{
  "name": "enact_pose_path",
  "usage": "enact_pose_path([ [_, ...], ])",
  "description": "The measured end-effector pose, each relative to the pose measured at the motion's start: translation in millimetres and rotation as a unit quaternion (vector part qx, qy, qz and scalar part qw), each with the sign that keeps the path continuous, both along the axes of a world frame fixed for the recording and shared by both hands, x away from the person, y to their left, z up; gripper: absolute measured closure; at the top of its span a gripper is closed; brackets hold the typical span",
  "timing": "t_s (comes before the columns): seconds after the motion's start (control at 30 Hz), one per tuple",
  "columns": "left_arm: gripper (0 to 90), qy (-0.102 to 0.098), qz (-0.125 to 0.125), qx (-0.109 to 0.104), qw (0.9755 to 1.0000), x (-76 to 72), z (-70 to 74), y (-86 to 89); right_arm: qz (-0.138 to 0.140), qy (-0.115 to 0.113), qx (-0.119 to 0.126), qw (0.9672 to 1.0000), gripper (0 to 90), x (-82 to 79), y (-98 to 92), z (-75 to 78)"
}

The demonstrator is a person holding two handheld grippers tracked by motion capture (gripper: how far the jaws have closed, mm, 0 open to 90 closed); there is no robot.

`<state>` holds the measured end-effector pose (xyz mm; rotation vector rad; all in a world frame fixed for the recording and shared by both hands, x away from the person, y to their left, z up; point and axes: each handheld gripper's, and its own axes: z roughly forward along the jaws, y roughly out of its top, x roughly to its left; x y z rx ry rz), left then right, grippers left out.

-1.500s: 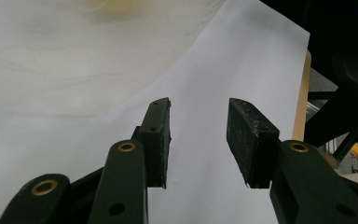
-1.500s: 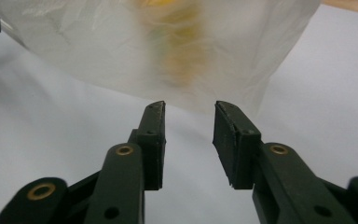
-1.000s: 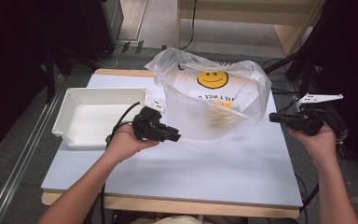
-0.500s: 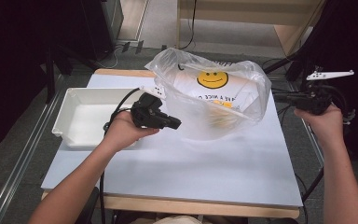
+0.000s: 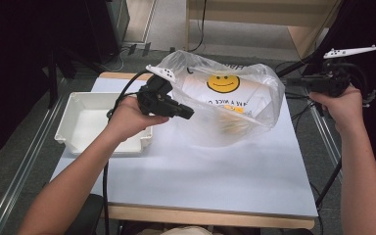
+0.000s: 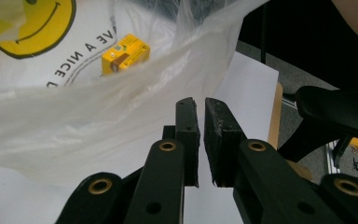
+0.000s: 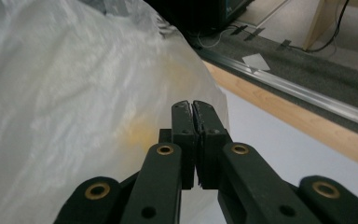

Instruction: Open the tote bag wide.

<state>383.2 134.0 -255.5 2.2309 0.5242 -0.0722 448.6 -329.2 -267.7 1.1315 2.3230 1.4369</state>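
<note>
A clear plastic bag (image 5: 235,122) with a yellow smiley face stands on the white table (image 5: 200,181). A small yellow box (image 6: 126,52) lies inside it. My left gripper (image 5: 188,113) hovers at the bag's left side, pointing at it. Its jaws have just been closing and stand shut but for a thin slit (image 6: 200,105), with nothing between them. The bag's film (image 6: 74,116) lies just beyond the tips. My right gripper (image 5: 288,81) is raised at the bag's right edge. Its pads are pressed together (image 7: 193,108) beside the bag (image 7: 74,102), holding nothing.
A white tray (image 5: 68,139) sits at the table's left edge, partly under my left hand. Cables trail from both grippers. A wooden shelf unit (image 5: 274,19) stands beyond the table. The table's near half is bare.
Both hands have risen. The left gripper has climbed along the bag's left side. The right gripper has lifted up and slightly away at the right. The bag stays in place.
</note>
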Motion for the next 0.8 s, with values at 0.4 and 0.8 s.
enact_pose_path([
  [0.4,84.3,-0.007,0.008,-0.009,0.9999,24.2,29.8,-5.1,0.022,-0.009,-0.021,0.9995,90.0,15.7,22.2,39.1],
  [0.8,84.4,-0.02,0.019,0.003,0.9996,39.1,50.7,-12.8,0.039,-0.021,-0.028,0.9986,90.0,20.7,56.9,71.9],
])
